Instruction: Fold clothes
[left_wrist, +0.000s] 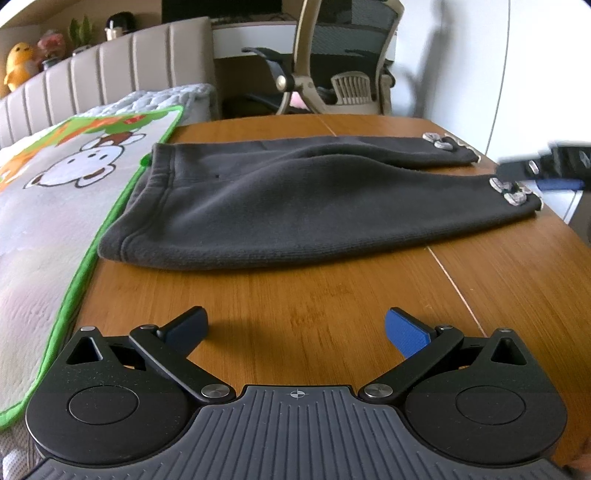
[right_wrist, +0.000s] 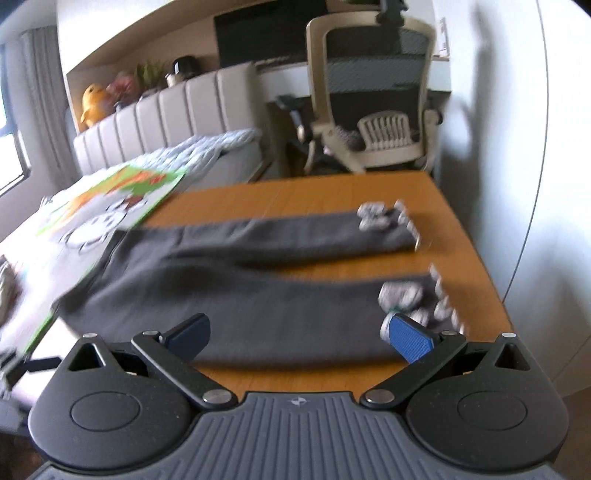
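1. A slip at the cuff is the likeliest trouble. The right gripper (right_wrist: 297, 332) hangs over the near leg of the dark grey trousers (right_wrist: 229, 295) with its jaws spread wide and empty, and the silver decorations (right_wrist: 400, 295) at that hem sit just beside its blue right finger. Closing on those hard lumps instead of flat cloth could give a poor bite.
2. A one-layer pinch is another risk: the fabric looks thick and soft, so the jaws might catch only the top layer and the leg would peel open when lifted.
3. The left gripper (left_wrist: 295, 330) hovers over bare wood, short of the waistband, its jaws also wide and holding nothing. If only one end were raised, the garment would likely drag and bunch across the bench (left_wrist: 332, 295).
4. The right wrist view is blurred, so exact contact between finger and cloth cannot be told.
5. The trousers (left_wrist: 280, 206) lie flat across the bench, unfolded, waistband toward the cartoon mat (left_wrist: 55, 192) and just touching its green edge, both legs running toward the far side and lying apart in a narrow V. A soft ridge runs along the upper leg; each cuff carries a cluster of pale silver ornaments.
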